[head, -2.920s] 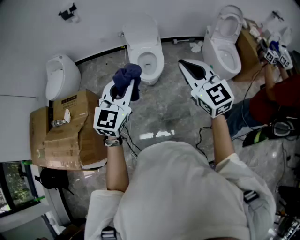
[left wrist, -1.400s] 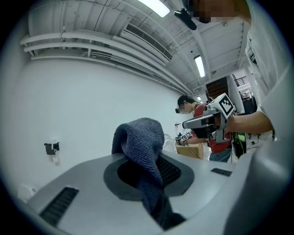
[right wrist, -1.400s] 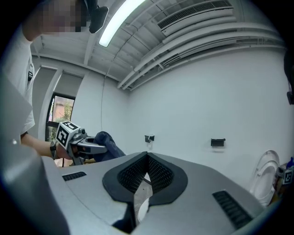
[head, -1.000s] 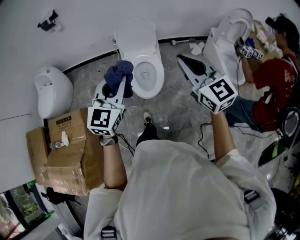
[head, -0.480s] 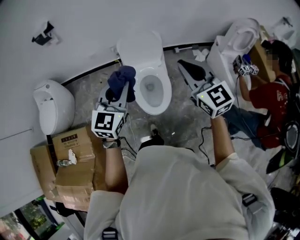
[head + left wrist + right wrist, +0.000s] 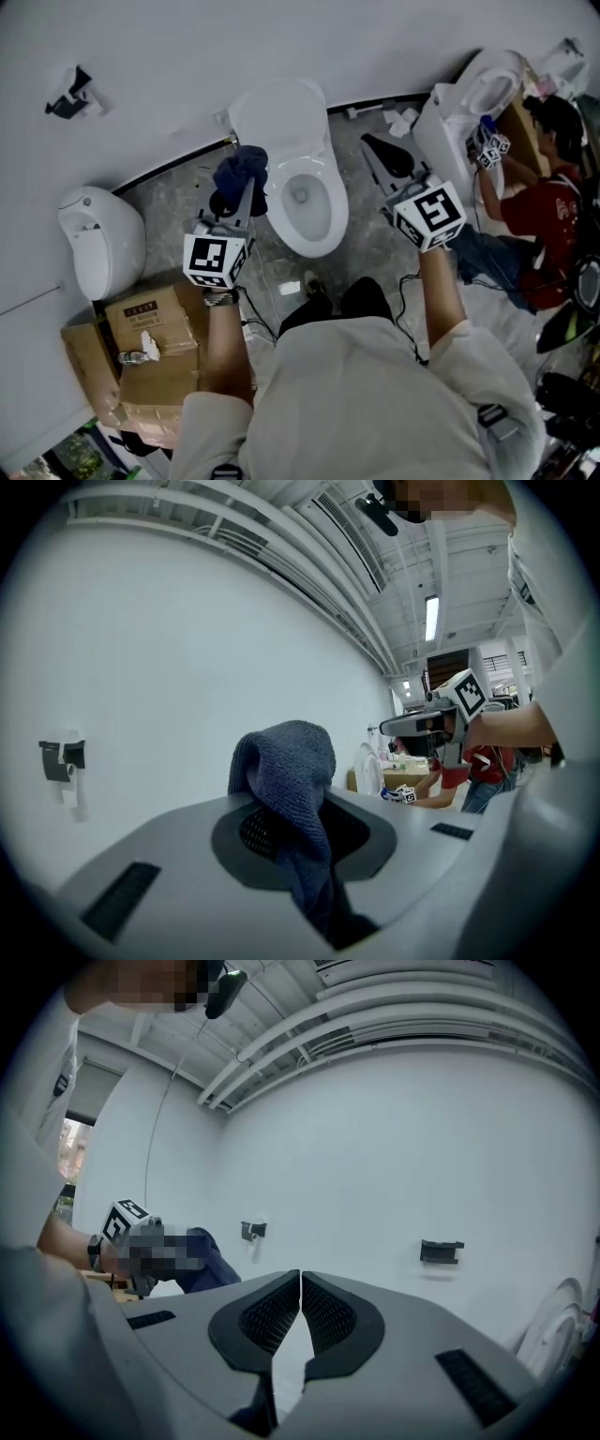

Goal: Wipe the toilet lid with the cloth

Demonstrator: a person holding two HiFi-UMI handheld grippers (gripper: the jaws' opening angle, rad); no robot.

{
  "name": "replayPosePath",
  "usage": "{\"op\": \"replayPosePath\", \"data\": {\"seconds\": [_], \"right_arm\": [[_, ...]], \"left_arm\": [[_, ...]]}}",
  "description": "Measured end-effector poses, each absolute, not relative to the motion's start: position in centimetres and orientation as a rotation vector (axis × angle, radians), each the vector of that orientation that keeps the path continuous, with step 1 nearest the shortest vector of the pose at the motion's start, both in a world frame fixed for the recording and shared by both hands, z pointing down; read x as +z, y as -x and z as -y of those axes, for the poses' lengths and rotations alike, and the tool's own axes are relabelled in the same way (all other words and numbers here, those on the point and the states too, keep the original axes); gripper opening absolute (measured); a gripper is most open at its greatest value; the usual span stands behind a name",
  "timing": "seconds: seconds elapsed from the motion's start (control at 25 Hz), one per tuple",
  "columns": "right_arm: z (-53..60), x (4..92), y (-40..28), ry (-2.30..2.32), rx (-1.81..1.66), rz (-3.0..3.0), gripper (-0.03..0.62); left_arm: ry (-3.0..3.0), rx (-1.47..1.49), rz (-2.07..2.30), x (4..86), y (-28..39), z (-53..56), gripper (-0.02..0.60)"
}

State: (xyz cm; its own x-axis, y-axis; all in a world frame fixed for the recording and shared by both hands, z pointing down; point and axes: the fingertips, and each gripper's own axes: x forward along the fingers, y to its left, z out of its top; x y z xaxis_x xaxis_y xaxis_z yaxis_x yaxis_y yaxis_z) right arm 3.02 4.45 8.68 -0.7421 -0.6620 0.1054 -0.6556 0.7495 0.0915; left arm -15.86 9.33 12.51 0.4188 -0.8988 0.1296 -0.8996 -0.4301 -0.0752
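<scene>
Both tongs have come closer to the middle toilet [image 6: 305, 202] since the earlier frames; its open bowl now sits between them.

Head view: left tongs [image 6: 242, 187] are pinching the dark blue cloth [image 6: 240, 167], which is bunched over the tips just left of the bowl rim. Whether it touches the rim I can't tell. Right tongs [image 6: 373, 148] are pressed together and empty, just right of the bowl. Toilet lid [image 6: 277, 105] appears raised at the wall end, beyond both tips. Count: two toilets, the middle one plus a second toilet [image 6: 464, 98] at right. One white ceramic fixture [image 6: 98, 239] on the floor at left, stacked cardboard boxes [image 6: 141, 352] below it. One second person [image 6: 539, 202] in red crouches at the second toilet.

Left gripper view: one cloth, clamped between the pads, folding up and over the tips. Right tongs show beyond it at right. One wall bracket [image 6: 61, 758] at left.

Right gripper view: pads meet along a thin seam, nothing between them. The cloth shows far left. Two wall brackets [image 6: 441, 1251] ahead.
</scene>
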Motion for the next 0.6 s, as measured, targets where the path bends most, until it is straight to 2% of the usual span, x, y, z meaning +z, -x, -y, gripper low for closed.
{"op": "replayPosePath", "data": {"seconds": [0.6], "right_arm": [[6.6,16.2,-1.5,-0.981,0.006,2.844,0.029]], "left_arm": [[-2.513,0.192,1.841,19.1,18.1,2.1,0.049]]}}
